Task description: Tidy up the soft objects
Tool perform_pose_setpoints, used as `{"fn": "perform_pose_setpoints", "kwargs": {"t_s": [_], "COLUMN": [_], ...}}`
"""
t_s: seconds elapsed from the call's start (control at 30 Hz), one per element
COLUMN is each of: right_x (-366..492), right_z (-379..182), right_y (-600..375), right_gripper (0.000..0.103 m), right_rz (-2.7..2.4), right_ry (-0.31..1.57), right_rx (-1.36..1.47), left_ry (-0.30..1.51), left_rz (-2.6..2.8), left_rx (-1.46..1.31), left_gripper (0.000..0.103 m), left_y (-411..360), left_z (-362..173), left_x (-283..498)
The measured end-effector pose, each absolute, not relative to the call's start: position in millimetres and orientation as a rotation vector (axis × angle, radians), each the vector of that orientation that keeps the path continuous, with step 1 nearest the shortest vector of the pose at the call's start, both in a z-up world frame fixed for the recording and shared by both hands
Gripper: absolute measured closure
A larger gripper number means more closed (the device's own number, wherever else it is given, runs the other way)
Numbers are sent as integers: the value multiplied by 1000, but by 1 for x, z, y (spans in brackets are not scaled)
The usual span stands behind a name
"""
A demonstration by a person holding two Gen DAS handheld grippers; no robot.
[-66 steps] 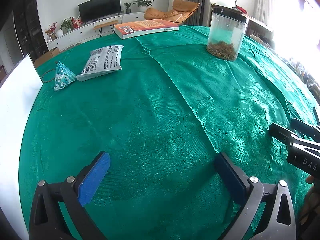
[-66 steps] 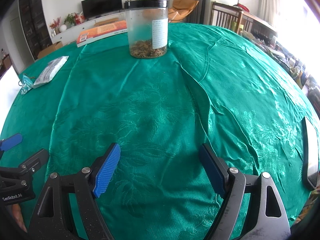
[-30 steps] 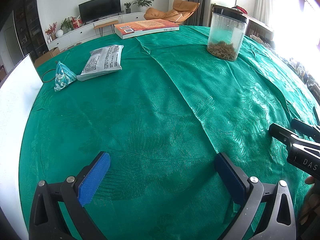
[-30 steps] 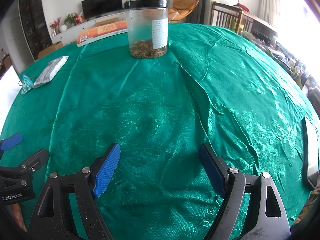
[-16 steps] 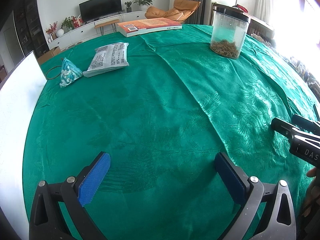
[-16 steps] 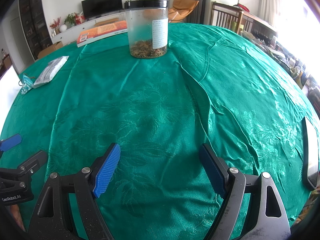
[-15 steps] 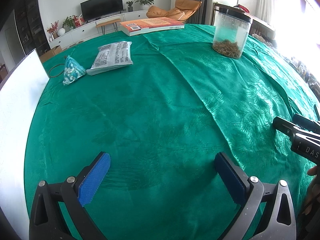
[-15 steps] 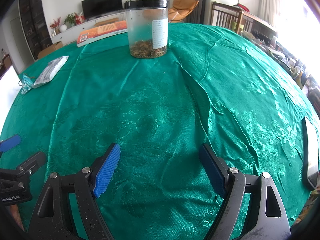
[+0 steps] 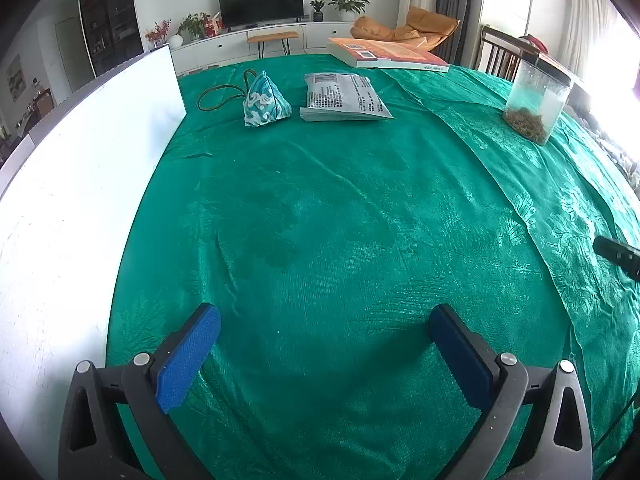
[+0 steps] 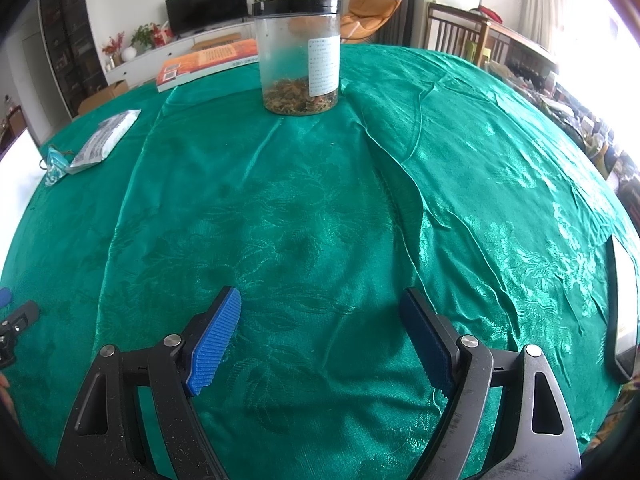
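Fingers: left gripper (image 9: 324, 354) wide, empty; right gripper (image 10: 320, 336) wide, empty — both over bare green tablecloth (image 9: 340, 220) | blue patterned pouch (image 9: 264, 100) far ahead of left gripper, just beside printed packet (image 9: 344, 98) | white board (image 9: 80, 200) at left | lidded jar (image 10: 299, 56) ahead of right gripper — upright

So on the tablecloth (image 9: 360, 220) way out ahead of my left gripper (image 9: 324, 356) there's a little pyramid pouch (image 9: 265, 101) with a flat printed packet (image 9: 344, 98) just to its right, and a big book (image 9: 386, 55) lying behind the packet at the far edge. A white board (image 9: 80, 184) runs along my left side. The jar (image 10: 299, 54) stands straight ahead of my right gripper (image 10: 320, 336), far off, with the book behind it to the left and a phone (image 10: 622, 312) lying at the right edge.
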State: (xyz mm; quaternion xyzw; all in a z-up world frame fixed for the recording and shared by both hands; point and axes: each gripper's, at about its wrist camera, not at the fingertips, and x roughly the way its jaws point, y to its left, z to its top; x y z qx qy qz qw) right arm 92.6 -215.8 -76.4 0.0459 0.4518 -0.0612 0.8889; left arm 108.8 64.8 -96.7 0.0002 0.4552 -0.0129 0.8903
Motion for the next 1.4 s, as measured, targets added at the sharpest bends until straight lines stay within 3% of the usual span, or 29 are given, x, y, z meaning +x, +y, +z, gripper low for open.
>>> {"fn": "perform_pose_setpoints", "kwargs": {"t_s": [0.2, 0.47, 0.57, 0.63, 0.83, 1.13, 1.27, 1.4], "right_x": [195, 335, 345, 334, 280, 139, 128, 125], "right_z": [-36, -68, -82, -88, -81, -78, -76, -79], "right_y": [-134, -14, 21, 36, -13, -190, -262, -269], "right_gripper": [19, 20, 16, 21, 31, 31, 29, 24], "right_rz": [164, 286, 279, 305, 246, 6, -152, -148], "right_ry": [971, 1144, 1168, 1139, 1070, 1017, 915, 892], "right_rx": [128, 206, 22, -169, -204, -57, 104, 139], "left_ry": [945, 945, 946, 945, 946, 945, 946, 945], "left_rz": [-27, -26, -26, -26, -26, -26, -24, -23], "left_rx": [-2, -3, -6, -6, -7, -7, -5, -3], "left_gripper": [0, 0, 0, 0, 0, 0, 0, 0], "left_y": [65, 65, 65, 64, 63, 64, 63, 63], "left_z": [-96, -96, -96, -96, -95, -95, -95, -95], "left_x": [110, 110, 110, 110, 112, 112, 111, 110]}}
